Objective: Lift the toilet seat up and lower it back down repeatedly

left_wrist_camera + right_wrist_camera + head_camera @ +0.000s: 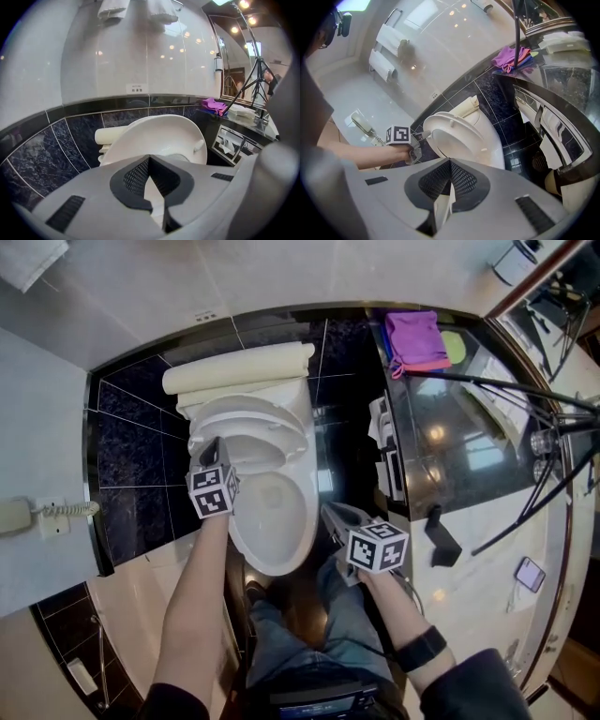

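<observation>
At 9 o'clock of the bowl [274, 521], left gripper [214, 446], jaws closed, props the half-raised seat [247, 421]; unclamped, it may slip and slam. Right gripper [330, 513] closed, empty.

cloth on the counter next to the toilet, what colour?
Purple cloth, pinkish along its lower edge; clearest in the head view.

Seat [246, 423] is looking like glossy, smooth white plastic. Lower tiles [131, 437] are showing polished dark marbled stone; counter [469, 456] is gleaming glossy too, reflecting lights. Cloth [415, 338] is reading as soft purple fabric. Left gripper [149, 158] is showing matt grey plastic, pads [136, 177] black and mesh-textured.
</observation>
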`<state>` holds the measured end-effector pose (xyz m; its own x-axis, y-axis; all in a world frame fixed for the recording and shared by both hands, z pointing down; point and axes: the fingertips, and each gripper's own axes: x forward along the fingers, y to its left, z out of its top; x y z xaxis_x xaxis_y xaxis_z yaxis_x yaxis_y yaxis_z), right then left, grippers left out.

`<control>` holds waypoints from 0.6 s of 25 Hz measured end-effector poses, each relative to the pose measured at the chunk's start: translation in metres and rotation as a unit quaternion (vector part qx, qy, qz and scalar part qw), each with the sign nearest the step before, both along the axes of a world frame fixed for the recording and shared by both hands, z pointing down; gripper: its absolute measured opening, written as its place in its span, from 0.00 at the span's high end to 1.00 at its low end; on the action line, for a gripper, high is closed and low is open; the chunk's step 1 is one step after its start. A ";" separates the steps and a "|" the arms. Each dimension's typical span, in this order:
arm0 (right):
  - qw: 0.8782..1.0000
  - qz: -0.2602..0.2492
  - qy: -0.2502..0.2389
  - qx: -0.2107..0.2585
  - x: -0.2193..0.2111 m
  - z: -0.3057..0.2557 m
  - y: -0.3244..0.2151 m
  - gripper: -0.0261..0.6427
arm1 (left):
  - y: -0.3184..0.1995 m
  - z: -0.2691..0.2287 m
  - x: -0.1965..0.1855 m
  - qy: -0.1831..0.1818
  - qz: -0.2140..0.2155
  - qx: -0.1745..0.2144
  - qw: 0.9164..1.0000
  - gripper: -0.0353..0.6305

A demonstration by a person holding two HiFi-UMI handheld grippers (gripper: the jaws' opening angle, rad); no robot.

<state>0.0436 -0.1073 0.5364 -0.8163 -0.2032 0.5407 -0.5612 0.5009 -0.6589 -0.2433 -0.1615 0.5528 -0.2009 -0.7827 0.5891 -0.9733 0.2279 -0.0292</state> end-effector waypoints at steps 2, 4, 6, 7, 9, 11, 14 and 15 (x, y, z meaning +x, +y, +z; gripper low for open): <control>1.000 -0.004 0.004 0.007 0.002 0.001 -0.002 0.94 | -0.003 0.003 -0.001 -0.002 0.002 -0.005 1.000 0.95; 1.000 -0.007 0.010 0.015 0.003 0.003 -0.004 0.94 | -0.002 0.005 0.001 -0.003 0.005 -0.008 1.000 0.95; 1.000 -0.010 0.014 0.022 0.004 0.004 -0.005 0.94 | 0.001 0.005 0.004 -0.004 0.007 -0.011 1.000 0.95; 0.999 -0.011 0.017 0.026 0.005 0.005 -0.006 0.94 | 0.003 0.005 0.007 -0.003 0.009 -0.012 1.000 0.95; 0.999 -0.013 0.023 0.035 0.005 0.005 -0.007 0.94 | 0.010 0.004 0.014 -0.003 0.014 -0.015 1.000 0.95; 0.998 -0.017 0.027 0.045 0.004 0.002 -0.004 0.94 | 0.021 -0.001 0.020 -0.003 0.020 -0.018 1.000 0.95; 0.997 -0.028 0.035 0.061 0.000 -0.006 0.004 0.94 | 0.040 -0.018 0.033 -0.007 0.035 -0.016 0.999 0.95; 0.996 -0.031 0.039 0.068 -0.001 -0.009 0.007 0.94 | 0.047 -0.025 0.038 -0.008 0.042 -0.013 0.999 0.95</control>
